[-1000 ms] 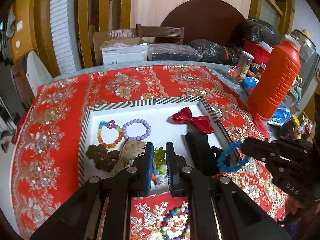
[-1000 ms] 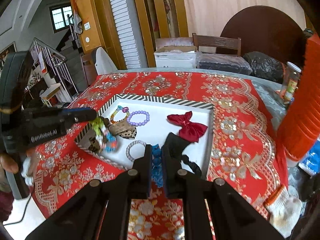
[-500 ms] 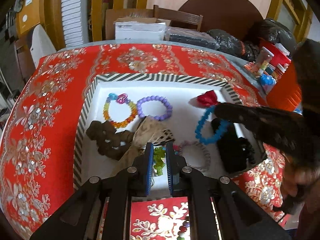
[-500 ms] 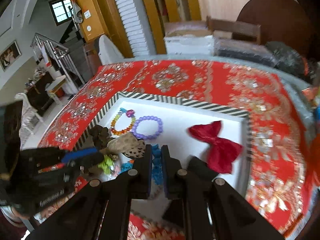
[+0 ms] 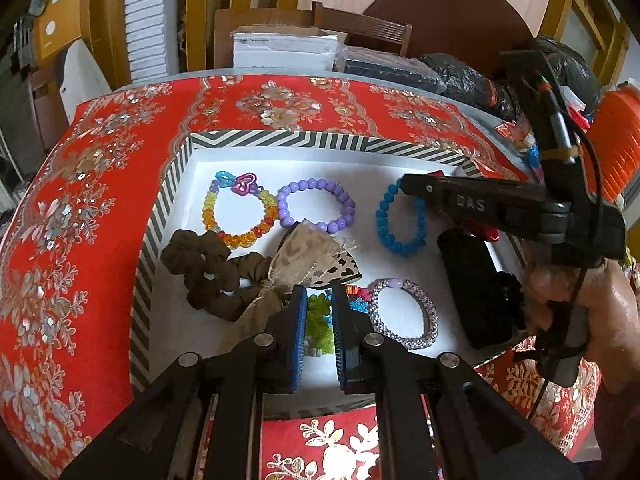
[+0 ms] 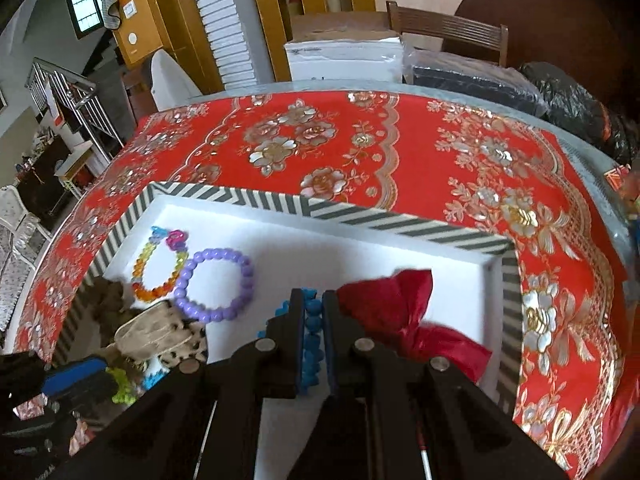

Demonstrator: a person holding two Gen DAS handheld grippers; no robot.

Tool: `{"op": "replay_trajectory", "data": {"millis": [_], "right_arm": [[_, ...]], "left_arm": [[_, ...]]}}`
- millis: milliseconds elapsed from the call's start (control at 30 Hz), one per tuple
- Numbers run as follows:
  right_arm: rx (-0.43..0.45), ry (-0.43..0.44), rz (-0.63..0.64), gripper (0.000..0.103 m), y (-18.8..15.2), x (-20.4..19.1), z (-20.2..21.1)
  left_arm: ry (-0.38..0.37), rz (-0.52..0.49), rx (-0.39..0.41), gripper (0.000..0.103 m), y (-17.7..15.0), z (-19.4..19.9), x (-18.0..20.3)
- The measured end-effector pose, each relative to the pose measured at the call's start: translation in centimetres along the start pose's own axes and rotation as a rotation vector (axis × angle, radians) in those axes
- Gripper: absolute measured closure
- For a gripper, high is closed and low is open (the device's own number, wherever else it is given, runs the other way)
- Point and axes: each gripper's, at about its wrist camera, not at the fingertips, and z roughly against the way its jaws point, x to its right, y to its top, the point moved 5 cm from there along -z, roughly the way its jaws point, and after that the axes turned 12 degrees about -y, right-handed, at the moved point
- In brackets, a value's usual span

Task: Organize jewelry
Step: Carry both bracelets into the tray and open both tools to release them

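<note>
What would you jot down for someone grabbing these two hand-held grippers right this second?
Left hand-held gripper: shut on the green beaded piece, low over the tray's near edge.
Right hand-held gripper: shut on the blue bracelet, inside the striped tray, right of the purple bracelet.
Already lying in the tray: rainbow bracelet, purple bracelet, silver bracelet, brown scrunchie, red bow.
Left: release blue, then place green in free white space.
</note>
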Motion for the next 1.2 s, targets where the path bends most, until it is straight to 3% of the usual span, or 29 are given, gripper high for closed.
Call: {"op": "replay_trajectory", "data": {"millis": [567, 667, 733, 800, 933, 1033, 1200], "right_arm": [[-0.028, -0.082, 0.037, 0.094, 0.5, -0.5, -1.8], [-0.014, -0.092, 0.030, 0.081, 0.7, -0.1, -1.3], [0.003, -0.078, 0.010, 0.065, 0.7, 0.4, -0.3], [0.007, -0.058, -0.016, 0.063, 0.5, 0.9, 0.6], [0.004, -0.025, -0.037, 0.062, -0.5, 1.4, 2.1], [0.024, -0.017, -0.023, 0.056, -1.6, 1.1, 3.6], [0.051, -0.009, -0.044, 0.055, -3.7, 1.2, 6.3]], "left_arm": [[0.026, -0.011, -0.014, 0.092, -0.1, -0.9, -0.3], [0.034, -0.014, -0.005, 0.092, 0.0, -0.8, -0.2], [0.037, -0.018, 0.003, 0.092, 0.0, -0.6, -0.2], [0.033, -0.012, 0.006, 0.091, 0.0, -0.4, -0.2], [0.028, -0.009, 0.019, 0.077, 0.1, 0.1, 0.1], [0.031, -0.006, 0.033, 0.077, 0.3, 0.8, 0.3], [0.057, -0.023, 0.063, 0.076, 0.3, 2.2, 0.8]]}}
